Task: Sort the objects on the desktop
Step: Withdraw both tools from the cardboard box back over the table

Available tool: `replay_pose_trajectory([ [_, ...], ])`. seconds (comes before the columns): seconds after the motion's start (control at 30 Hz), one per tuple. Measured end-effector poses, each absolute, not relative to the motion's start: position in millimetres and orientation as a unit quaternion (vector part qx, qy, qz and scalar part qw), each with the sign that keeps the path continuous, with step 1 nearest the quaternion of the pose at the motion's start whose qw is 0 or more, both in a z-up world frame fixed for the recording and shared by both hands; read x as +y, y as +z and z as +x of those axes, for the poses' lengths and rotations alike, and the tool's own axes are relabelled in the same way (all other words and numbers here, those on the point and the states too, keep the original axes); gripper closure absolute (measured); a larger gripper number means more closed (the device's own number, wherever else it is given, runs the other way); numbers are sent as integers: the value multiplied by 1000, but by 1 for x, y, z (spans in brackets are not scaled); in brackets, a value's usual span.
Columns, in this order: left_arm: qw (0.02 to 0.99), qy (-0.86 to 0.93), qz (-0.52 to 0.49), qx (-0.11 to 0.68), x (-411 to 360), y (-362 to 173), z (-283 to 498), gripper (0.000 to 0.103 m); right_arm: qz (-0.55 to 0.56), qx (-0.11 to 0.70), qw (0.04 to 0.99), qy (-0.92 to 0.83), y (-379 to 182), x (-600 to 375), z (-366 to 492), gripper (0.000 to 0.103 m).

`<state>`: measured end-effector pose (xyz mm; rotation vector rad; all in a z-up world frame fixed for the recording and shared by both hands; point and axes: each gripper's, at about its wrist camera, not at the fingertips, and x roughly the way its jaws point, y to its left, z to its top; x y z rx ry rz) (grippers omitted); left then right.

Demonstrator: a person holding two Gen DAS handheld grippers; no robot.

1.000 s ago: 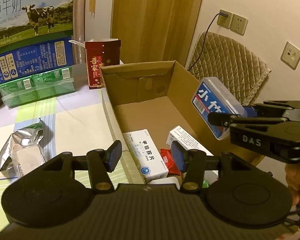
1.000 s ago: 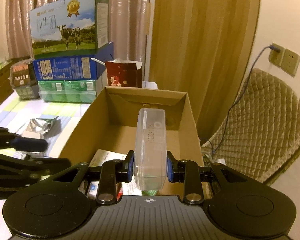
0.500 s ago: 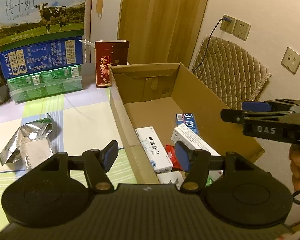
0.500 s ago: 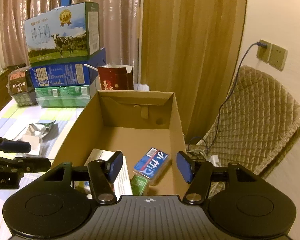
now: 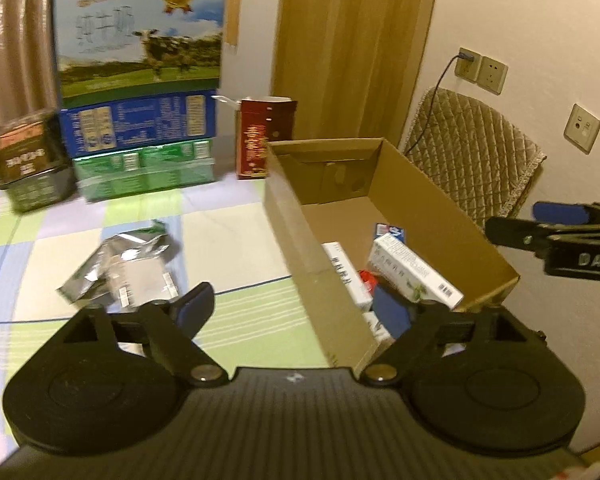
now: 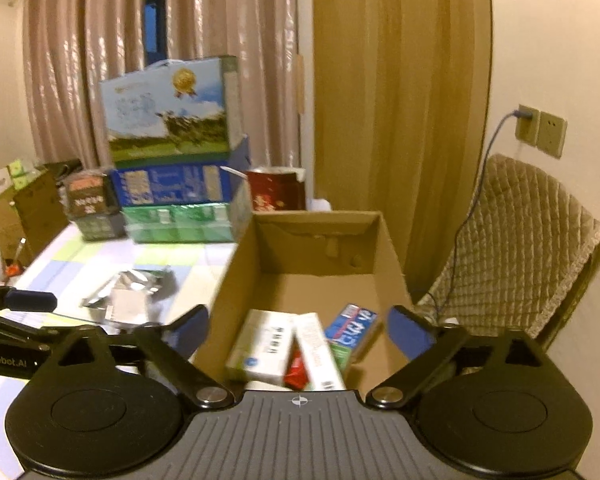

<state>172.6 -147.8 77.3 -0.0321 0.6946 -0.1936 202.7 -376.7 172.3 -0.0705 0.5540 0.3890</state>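
An open cardboard box [image 5: 440, 196] [image 6: 388, 248] stands on the table's right side. It holds white medicine boxes [image 5: 414, 270] [image 6: 264, 344], a red packet [image 6: 296, 372] and the blue-labelled clear case [image 6: 352, 326] [image 5: 388, 230]. A crumpled silver foil pouch [image 5: 120, 264] [image 6: 128, 292] lies on the tablecloth left of the box. My left gripper [image 5: 296, 308] is open and empty, straddling the box's near left wall. My right gripper [image 6: 298, 330] is open and empty, above the box's near end; it also shows in the left wrist view [image 5: 556, 224].
Stacked milk cartons [image 5: 140, 60] [image 6: 172, 128], a green pack [image 5: 144, 172] and a dark red box [image 5: 260, 140] stand at the table's back. A quilted chair [image 5: 472, 152] [image 6: 516, 240] stands right of the box, under wall sockets [image 5: 482, 70].
My right gripper opened and dropped the blue-labelled case into the box, then drew back and up. Both grippers opened wider. The left gripper pulled back from the box.
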Motion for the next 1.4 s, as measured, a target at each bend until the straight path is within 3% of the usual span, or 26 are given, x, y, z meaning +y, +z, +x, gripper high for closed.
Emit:
replay_pose_trajectory([
  [0.13,941,-80,-12,328,-122,84,146,1,-35,266,940,209,179,-354,178,2],
  [0.77,936,66,-47,343,58,63,48,1,-70,292,899,320,138,-223,126,2],
  [1.4,922,55,-46,381,77,-10,139,2,-61,339,883,318,57,-152,236,2],
])
